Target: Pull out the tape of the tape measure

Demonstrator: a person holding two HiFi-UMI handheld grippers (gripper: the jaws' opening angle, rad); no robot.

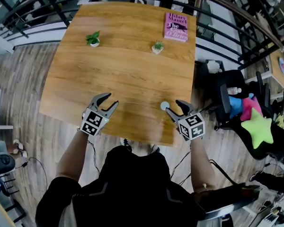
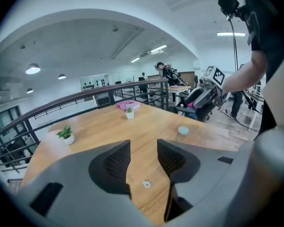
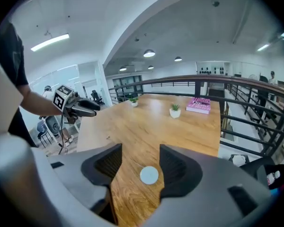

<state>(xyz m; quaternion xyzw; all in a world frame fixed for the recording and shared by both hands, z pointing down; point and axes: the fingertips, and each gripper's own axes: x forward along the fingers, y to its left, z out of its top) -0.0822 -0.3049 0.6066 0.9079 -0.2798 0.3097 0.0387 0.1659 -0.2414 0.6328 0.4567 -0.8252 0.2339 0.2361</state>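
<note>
One light wooden table (image 1: 123, 70) stood by a black metal railing (image 1: 38, 14) over plank floor. On it: two small potted plants (image 1: 93, 39) (image 1: 157, 47), one pink book (image 1: 175, 26), one round white tape measure (image 1: 164, 105), lying flat just beside the right gripper (image 1: 173, 106). Left gripper (image 1: 112, 99) and right both had jaws apart, nothing held.

The table (image 1: 128, 65) is warm grained wood with a soft satin sheen — the tape measure (image 3: 149, 175) on it a smooth, pale, matt disc — while the left gripper (image 1: 111, 100) and right gripper (image 1: 174, 106) look matt grey plastic, their pads (image 2: 117, 161) finely ribbed and darker.
</note>
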